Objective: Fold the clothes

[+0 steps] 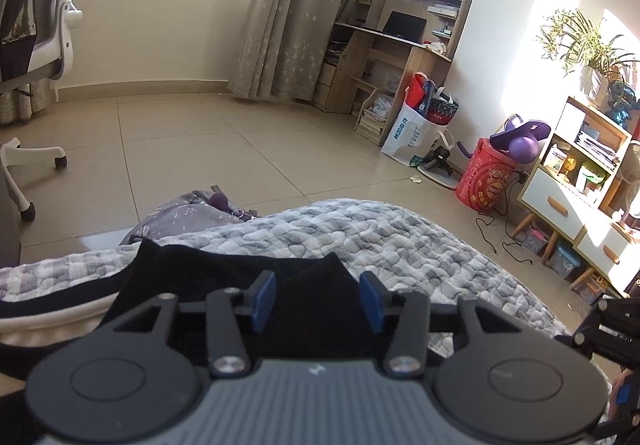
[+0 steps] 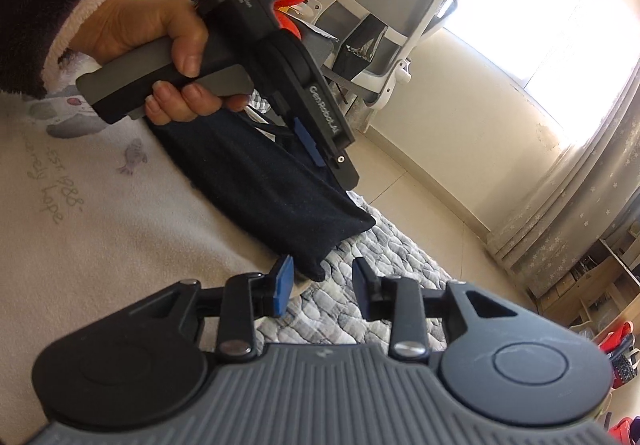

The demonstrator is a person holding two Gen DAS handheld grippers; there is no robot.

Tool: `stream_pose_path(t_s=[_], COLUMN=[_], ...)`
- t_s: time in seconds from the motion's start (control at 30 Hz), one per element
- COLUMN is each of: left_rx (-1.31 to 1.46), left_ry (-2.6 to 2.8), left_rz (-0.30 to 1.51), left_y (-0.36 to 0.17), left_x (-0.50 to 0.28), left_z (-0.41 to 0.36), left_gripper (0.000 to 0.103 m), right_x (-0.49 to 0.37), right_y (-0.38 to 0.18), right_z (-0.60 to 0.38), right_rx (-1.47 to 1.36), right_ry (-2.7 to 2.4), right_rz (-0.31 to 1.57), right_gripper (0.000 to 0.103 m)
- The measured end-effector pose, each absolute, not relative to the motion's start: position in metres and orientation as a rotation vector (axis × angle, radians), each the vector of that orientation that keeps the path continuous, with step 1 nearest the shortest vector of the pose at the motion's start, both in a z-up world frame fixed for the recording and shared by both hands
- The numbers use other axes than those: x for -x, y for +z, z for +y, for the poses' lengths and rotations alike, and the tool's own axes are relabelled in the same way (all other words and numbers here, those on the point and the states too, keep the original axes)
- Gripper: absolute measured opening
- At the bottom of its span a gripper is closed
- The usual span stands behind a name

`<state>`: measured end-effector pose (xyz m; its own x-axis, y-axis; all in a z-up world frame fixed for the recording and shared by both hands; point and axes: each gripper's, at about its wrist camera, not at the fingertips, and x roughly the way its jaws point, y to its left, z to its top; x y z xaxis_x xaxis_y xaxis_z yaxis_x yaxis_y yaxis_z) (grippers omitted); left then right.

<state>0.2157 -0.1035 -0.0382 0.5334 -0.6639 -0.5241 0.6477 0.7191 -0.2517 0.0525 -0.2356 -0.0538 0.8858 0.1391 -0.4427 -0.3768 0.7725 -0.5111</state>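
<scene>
A folded black garment (image 1: 224, 269) lies on a grey checked quilt (image 1: 400, 241) at the bed's edge. My left gripper (image 1: 317, 299) hovers just above it, jaws open, nothing between the blue pads. In the right wrist view the same garment (image 2: 272, 197) is a dark folded strip, with the left gripper (image 2: 320, 149) held over it by a hand. My right gripper (image 2: 322, 287) is open and empty, just short of the garment's near corner.
A white printed blanket (image 2: 80, 213) covers the bed beside the quilt. A white office chair (image 2: 384, 17) stands by the bed. Tiled floor (image 1: 240, 149), a desk (image 1: 392, 53), bags (image 1: 416, 125), a red bin (image 1: 484, 181) and a cabinet (image 1: 568, 205) lie beyond. A purple cloth (image 1: 188, 217) lies on the floor.
</scene>
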Motion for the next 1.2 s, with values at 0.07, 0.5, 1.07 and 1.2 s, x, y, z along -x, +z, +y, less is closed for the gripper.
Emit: stream_pose_path(t_s=[0.07, 0.5, 1.07, 1.2], left_rx=[0.023, 0.02, 0.243, 0.3], left_ry=[-0.767, -0.598, -0.19, -0.035], left_rz=[0.634, 0.667, 0.658, 0.646], left_y=[-0.036, -0.046, -0.042, -0.042], left_x=[-0.209, -0.178, -0.135, -0.129], left_z=[-0.091, 0.014, 0.146, 0.179], left_gripper=[0.052, 0.053, 0.065, 0.068], right_x=[-0.051, -0.042, -0.098, -0.117], right_y=[-0.048, -0.01, 0.02, 0.014], right_z=[-0.233, -0.206, -0.115, -0.089], right_rx=[0.619, 0.52, 0.389, 0.34], right_ry=[0.285, 0.347, 0.495, 0.53], right_rz=[0.398, 0.405, 0.425, 0.471], right_gripper=[0.039, 0.048, 0.055, 0.055])
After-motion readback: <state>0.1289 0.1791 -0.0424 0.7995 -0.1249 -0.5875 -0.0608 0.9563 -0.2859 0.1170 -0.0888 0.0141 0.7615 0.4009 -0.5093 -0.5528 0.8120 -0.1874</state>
